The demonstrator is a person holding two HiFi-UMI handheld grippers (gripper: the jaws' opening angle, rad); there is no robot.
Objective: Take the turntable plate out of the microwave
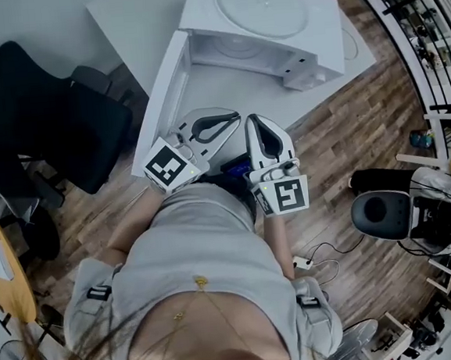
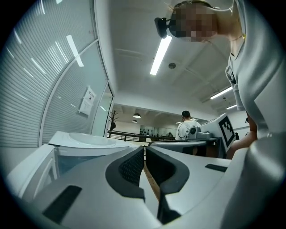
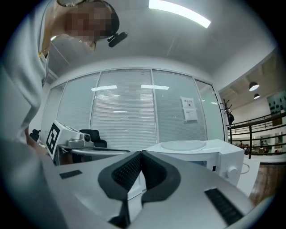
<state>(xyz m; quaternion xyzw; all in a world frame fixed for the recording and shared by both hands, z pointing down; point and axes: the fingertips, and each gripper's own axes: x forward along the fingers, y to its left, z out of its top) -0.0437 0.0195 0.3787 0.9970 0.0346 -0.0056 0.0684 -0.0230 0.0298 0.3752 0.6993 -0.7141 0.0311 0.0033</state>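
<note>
Plate (image 1: 261, 7) lies flat on top of microwave (image 1: 316, 30), not inside it. Microwave stands on white bench (image 1: 129, 19), close to near edge; door (image 1: 164, 102) swung wide open toward person. Left gripper (image 1: 234, 119) and right gripper (image 1: 253, 123) hang side by side over near bench edge, apart from microwave. Both grippers' jaws pressed together, nothing between them.

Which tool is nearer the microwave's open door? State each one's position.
Left. The left tool lies right beside the door's free end; the right tool is beyond it, farther from the door.
</note>
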